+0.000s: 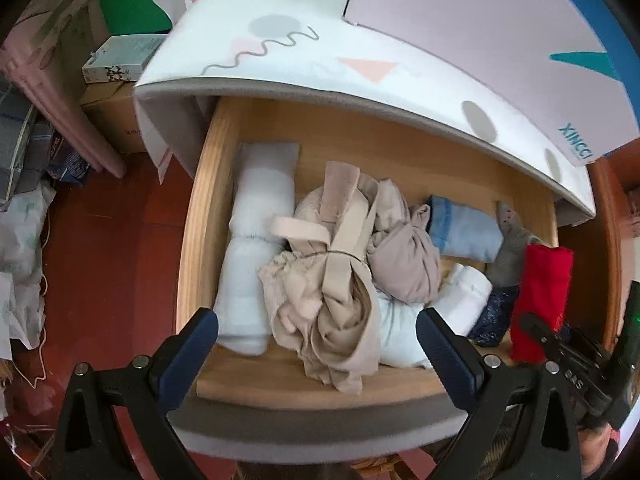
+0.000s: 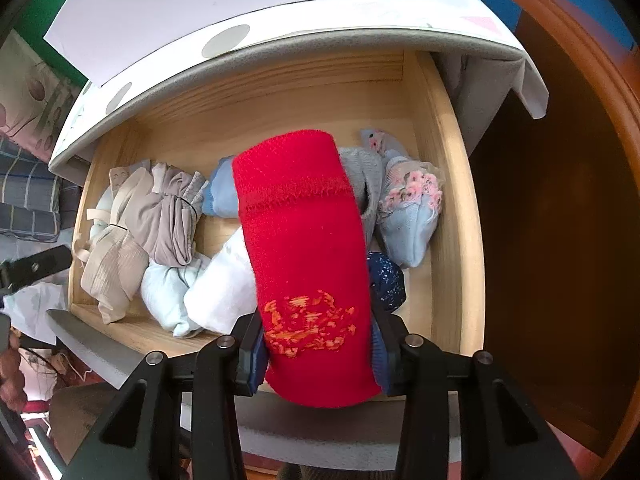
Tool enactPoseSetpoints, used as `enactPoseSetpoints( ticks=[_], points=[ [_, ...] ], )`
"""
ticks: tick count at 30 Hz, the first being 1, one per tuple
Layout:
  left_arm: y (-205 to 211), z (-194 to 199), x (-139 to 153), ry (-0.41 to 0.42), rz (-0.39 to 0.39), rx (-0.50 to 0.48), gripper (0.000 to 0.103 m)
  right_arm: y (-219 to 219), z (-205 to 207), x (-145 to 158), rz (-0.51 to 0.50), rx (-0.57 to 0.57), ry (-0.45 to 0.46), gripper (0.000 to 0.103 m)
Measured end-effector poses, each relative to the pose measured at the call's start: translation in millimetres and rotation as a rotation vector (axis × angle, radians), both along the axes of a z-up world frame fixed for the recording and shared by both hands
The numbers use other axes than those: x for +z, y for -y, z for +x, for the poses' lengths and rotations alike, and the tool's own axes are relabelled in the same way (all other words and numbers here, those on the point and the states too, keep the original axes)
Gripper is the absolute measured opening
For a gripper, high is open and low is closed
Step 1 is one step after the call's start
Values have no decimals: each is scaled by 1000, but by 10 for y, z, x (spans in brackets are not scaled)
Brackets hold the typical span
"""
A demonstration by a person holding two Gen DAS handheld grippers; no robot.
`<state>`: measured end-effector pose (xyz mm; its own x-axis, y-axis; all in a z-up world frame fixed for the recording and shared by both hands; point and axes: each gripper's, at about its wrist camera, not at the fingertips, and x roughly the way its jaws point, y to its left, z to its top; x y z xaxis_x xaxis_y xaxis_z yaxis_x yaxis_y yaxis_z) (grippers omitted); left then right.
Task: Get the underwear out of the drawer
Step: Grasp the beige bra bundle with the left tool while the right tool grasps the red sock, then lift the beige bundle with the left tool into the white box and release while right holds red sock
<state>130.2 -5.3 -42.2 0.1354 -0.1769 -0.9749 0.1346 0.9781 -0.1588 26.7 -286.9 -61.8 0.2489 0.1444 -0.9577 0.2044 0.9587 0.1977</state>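
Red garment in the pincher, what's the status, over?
Right gripper shut on red garment, raised above drawer. Left gripper open, empty. Nothing in the way.

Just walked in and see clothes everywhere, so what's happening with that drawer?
A person with a handheld gripper in each hand is taking underwear from the open wooden drawer. The right gripper is shut on a red rolled garment, held above the other clothes. The left gripper is open, over the beige bundle near the drawer's front. Rolled white, blue and grey pieces lie in the drawer.
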Motion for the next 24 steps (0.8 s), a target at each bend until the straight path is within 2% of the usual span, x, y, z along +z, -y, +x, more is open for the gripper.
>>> enactPoseSetpoints(
  ticks=[3,8,13,14,16,18,24],
  points=[
    [41,79,-104,-20,19,-8,101,12,-11,30,-6,3,-3,39],
    [134,152,-311,-80,6,-30,101,-96,34,-6,6,-3,-7,40],
    [211,158,-505,-143,-45,-31,100,-18,19,1,38,-22,-8,41],
    [232,154,-527,-146,-45,-36,96,-3,19,-2,45,-26,-9,41],
    [286,142,-563,-140,-4,-54,72,36,13,-1,56,-35,-10,41],
    [334,137,-612,-146,32,-76,62,56,10,-8,67,-39,-12,41],
    [380,179,-690,-158,52,-84,64,73,-6,-4,67,-40,-12,41]
  ],
)
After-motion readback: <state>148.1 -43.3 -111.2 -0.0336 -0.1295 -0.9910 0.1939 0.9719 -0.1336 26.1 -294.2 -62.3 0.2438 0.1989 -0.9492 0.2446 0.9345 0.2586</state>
